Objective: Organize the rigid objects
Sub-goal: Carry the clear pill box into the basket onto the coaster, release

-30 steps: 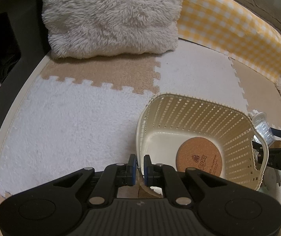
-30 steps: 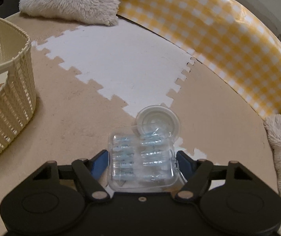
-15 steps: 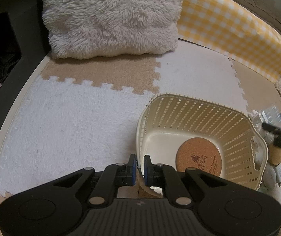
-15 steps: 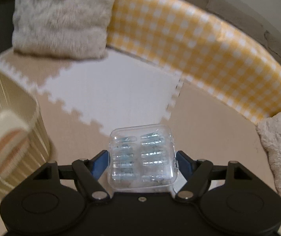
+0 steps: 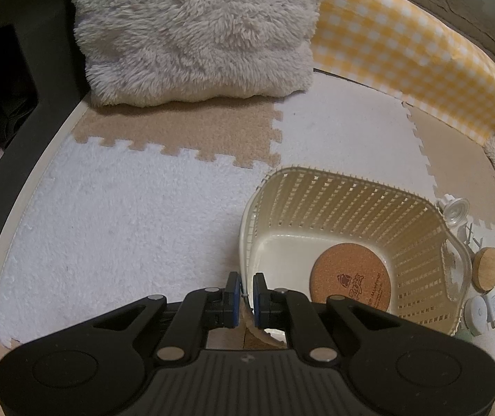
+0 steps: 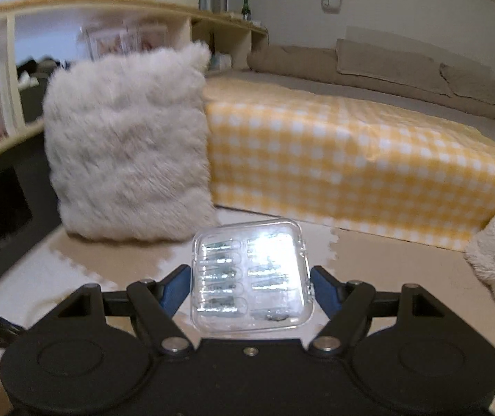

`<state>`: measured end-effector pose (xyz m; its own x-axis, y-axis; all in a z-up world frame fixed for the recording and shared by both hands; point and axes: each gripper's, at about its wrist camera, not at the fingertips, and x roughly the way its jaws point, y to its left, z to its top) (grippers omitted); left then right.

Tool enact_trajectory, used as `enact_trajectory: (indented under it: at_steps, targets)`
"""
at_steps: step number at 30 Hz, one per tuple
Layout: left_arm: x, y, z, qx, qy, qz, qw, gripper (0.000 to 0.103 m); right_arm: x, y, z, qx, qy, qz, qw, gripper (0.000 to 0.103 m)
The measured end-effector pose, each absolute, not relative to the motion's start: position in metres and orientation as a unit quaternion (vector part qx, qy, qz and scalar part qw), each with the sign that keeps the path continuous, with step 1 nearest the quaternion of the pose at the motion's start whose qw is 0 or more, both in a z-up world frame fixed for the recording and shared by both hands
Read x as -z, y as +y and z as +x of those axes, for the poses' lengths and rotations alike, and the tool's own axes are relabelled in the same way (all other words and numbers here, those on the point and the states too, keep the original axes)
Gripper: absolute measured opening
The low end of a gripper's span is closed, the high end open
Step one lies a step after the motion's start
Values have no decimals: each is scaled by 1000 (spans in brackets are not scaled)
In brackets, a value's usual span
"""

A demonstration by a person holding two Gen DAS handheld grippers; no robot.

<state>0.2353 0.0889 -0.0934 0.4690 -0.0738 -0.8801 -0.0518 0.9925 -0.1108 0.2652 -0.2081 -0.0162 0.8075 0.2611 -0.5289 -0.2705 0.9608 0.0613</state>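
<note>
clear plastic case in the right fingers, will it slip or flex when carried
The clear plastic case looks rigid: its edges stay straight between the right gripper fingers. Its glossy walls may be slippery, so it could slide. It probably weighs little, holding only small pieces.

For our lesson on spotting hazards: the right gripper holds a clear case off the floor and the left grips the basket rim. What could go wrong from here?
1. The clear plastic case is smooth and held only by its two side edges in the right gripper; it could slip or twist out.
2. The left gripper pinches only the thin rim of the basket; a pull might tip it and shift the cork coaster inside.
</note>
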Motion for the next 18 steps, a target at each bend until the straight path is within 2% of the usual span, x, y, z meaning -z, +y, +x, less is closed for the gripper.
enact_trajectory:
  at_steps: [8,18]
  targets:
    - [93,89,235,6,515,-61,855,8,30,-172,263,-191,355,67,913,76]
    - [91,89,235,6,514,-61,856,8,72,-135,256,-128,430,97,888,76]
